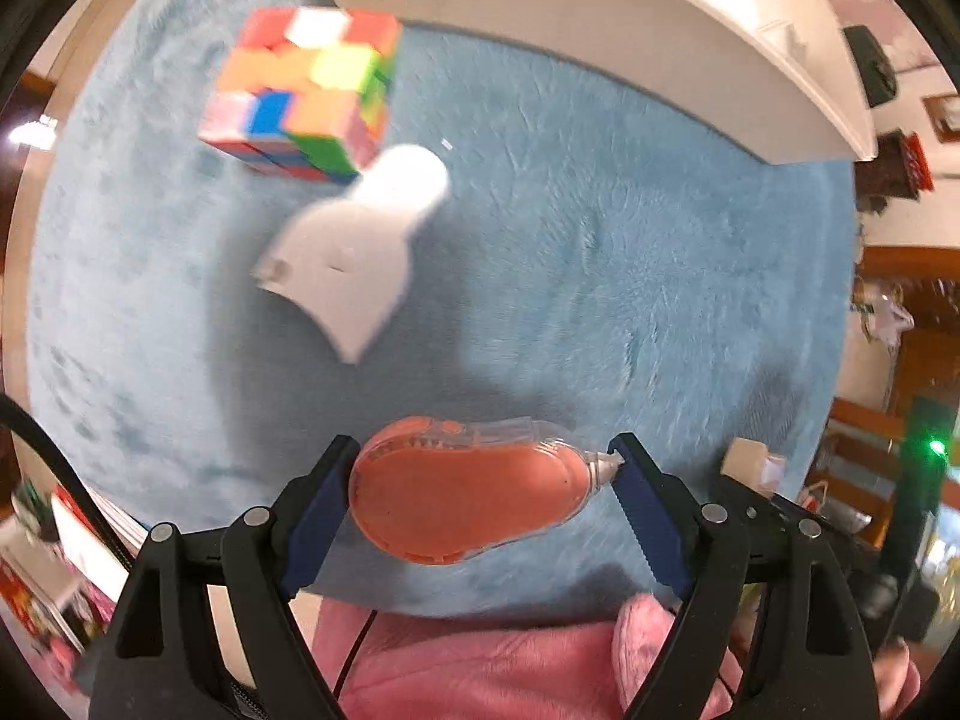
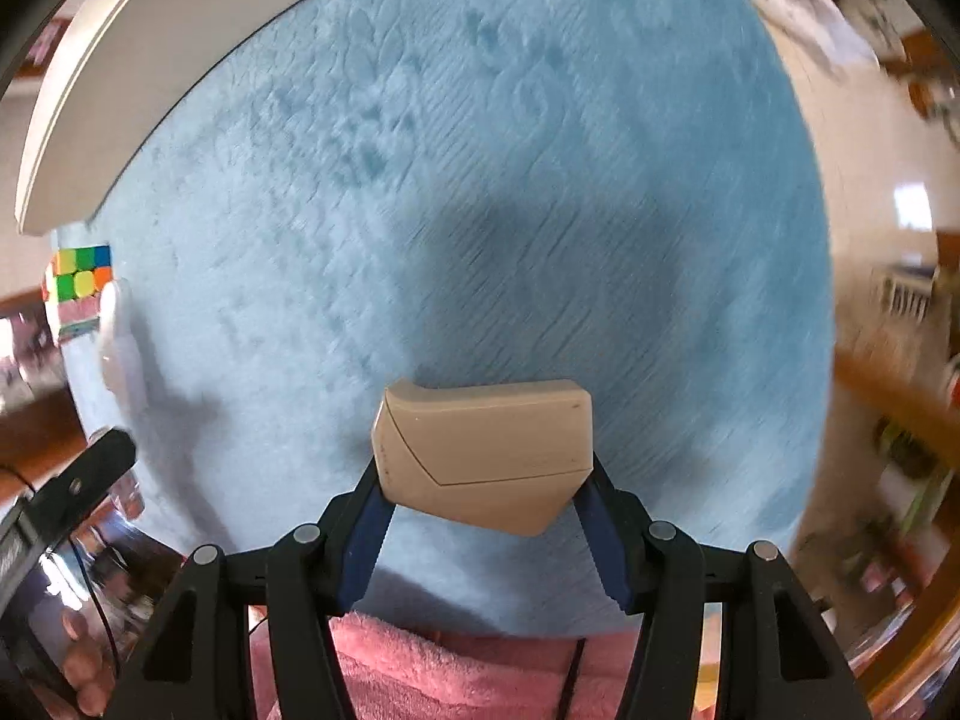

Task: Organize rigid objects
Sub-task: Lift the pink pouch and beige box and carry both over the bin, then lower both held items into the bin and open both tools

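Observation:
My left gripper (image 1: 485,455) is shut on an orange correction-tape dispenser (image 1: 462,492), one pad on its rounded back and the other on its clear nose, above the blue fuzzy mat (image 1: 630,252). A scrambled colour cube (image 1: 306,90) and a white plastic piece (image 1: 354,246) lie on the mat beyond it, touching or nearly so. My right gripper (image 2: 483,480) is shut on a beige angular case (image 2: 486,450), also over the mat. The cube (image 2: 78,282) and white piece (image 2: 117,330) show at the right wrist view's left edge. The beige case (image 1: 750,459) peeks in at lower right of the left view.
A white tray or board (image 1: 600,18) borders the mat's far side, its rim (image 2: 150,48) at upper left in the right view. A pink sleeve (image 2: 450,672) lies behind both grippers. Part of the left gripper's black body (image 2: 84,474) shows. Wooden furniture and clutter surround the mat.

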### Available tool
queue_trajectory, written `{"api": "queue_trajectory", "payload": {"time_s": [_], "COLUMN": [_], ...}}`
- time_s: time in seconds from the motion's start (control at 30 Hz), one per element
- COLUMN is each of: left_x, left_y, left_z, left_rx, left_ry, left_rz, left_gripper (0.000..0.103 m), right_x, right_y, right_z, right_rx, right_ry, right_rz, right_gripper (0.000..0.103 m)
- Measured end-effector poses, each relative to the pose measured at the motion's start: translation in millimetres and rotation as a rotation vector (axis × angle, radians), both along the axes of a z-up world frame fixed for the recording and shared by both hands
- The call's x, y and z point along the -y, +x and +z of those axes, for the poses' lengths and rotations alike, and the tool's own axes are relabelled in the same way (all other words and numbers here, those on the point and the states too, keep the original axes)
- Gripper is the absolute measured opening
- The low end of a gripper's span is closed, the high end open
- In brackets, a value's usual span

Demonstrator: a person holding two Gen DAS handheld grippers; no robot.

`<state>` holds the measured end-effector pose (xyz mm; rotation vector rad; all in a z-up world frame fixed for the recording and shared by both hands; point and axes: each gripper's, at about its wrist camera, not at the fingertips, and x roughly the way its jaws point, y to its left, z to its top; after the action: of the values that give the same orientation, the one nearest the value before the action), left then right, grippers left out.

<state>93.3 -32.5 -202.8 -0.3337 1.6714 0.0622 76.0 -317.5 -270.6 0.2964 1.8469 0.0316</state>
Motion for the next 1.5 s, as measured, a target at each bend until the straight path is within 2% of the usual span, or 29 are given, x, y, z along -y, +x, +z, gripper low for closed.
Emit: {"api": "queue_trajectory", "payload": {"time_s": [0.1, 0.23, 0.3, 0.37, 0.43, 0.53, 0.83, 1.1, 1.33, 1.5], "left_x": [-27, -43, -37, -51, -51, -57, -64, -54, -40, -27], "left_y": [2, 20, 27, 34, 30, 44, 94, 141, 182, 206], "left_z": [18, 41, 54, 67, 66, 79, 117, 141, 146, 139], "left_rx": [0.029, 0.054, 0.071, 0.102, 0.123, 0.161, 0.283, 0.377, 0.468, 0.501], "left_ry": [0.001, -0.013, -0.012, -0.003, 0.007, 0.016, 0.054, -0.017, -0.062, -0.076], "left_rz": [-0.048, -0.094, -0.117, -0.152, -0.171, -0.197, -0.27, -0.306, -0.292, -0.302], "left_gripper": [0.086, 0.086, 0.086, 0.086, 0.086, 0.086, 0.086, 0.086, 0.086, 0.086], "right_x": [-18, -40, -53, -67, -81, -100, -137, -154, -160, -148], "right_y": [-16, -26, -29, -23, -18, -16, 57, 103, 139, 159], "right_z": [9, 23, 34, 43, 54, 73, 110, 144, 147, 139], "right_rx": [0.014, 0.059, 0.097, 0.135, 0.18, 0.252, 0.398, 0.592, 0.757, 0.785], "right_ry": [0.017, 0.033, 0.035, 0.035, 0.023, -0.006, 0.001, -0.076, -0.125, -0.107], "right_rz": [-0.046, -0.06, -0.052, -0.043, -0.031, -0.005, 0.01, 0.043, 0.096, 0.086], "right_gripper": [0.06, 0.06, 0.06, 0.06, 0.06, 0.06, 0.06, 0.06, 0.06, 0.06]}}
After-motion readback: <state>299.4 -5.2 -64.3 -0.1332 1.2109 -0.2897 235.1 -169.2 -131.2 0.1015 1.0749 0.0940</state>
